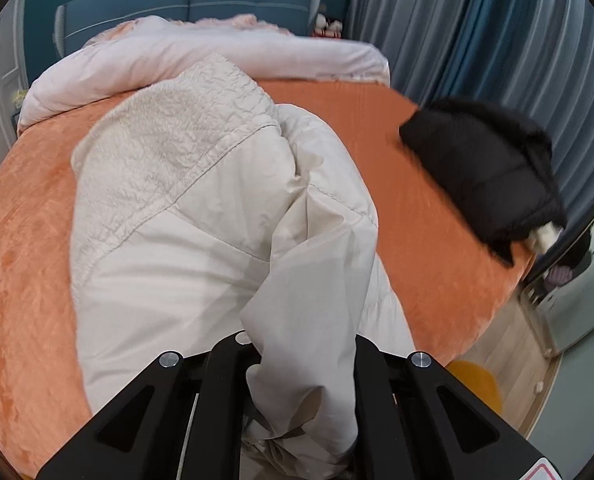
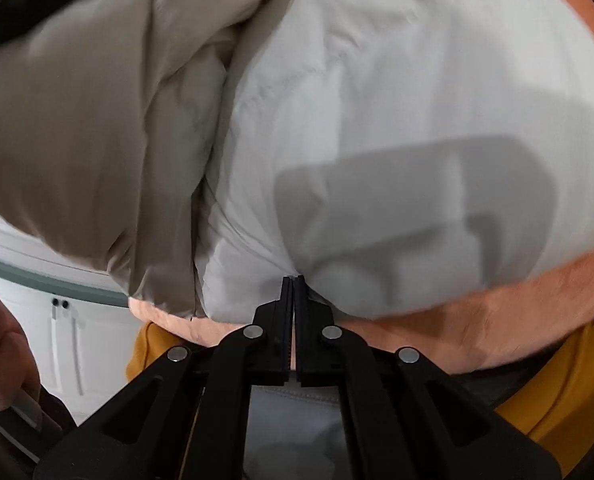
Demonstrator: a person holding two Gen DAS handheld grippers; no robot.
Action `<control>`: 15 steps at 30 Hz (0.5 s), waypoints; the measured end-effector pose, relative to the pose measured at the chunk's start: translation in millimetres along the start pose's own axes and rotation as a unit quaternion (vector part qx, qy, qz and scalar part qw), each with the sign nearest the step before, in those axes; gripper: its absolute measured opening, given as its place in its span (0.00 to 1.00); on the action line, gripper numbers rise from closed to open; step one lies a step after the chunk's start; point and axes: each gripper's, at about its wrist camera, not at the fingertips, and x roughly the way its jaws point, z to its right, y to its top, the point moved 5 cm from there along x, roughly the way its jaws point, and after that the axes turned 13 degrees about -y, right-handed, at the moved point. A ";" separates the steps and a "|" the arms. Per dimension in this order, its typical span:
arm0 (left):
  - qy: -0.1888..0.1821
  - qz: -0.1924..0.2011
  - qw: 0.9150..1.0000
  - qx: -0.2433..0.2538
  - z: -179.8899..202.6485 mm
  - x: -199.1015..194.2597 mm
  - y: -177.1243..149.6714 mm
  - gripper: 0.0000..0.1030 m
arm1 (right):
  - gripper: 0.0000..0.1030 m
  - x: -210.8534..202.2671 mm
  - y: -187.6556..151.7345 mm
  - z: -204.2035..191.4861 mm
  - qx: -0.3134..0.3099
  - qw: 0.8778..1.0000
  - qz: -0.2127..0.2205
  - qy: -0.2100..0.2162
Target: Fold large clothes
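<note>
A large cream padded jacket (image 1: pixel 185 200) lies on the orange bed (image 1: pixel 29 248), its crinkled fleece collar part toward the pillows. My left gripper (image 1: pixel 303 364) is shut on a bunched sleeve or edge of the jacket, lifted above the near bed edge; the cloth hides the fingertips. In the right wrist view the jacket (image 2: pixel 377 120) fills the frame. My right gripper (image 2: pixel 294 280) is shut on the jacket's hem at the near bed edge (image 2: pixel 497 312).
A black puffer jacket (image 1: pixel 489 172) lies at the bed's right edge. A pink duvet (image 1: pixel 201 56) is piled by the blue headboard (image 1: pixel 189 4). Grey-blue curtains (image 1: pixel 477 28) hang at right. White cabinets (image 2: pixel 69 320) stand at left below.
</note>
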 end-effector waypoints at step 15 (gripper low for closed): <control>0.058 -0.062 0.996 0.034 9.2 86.1 -18.4 0.06 | 0.05 -122.0 37.6 94.6 0.075 0.983 0.146 -0.086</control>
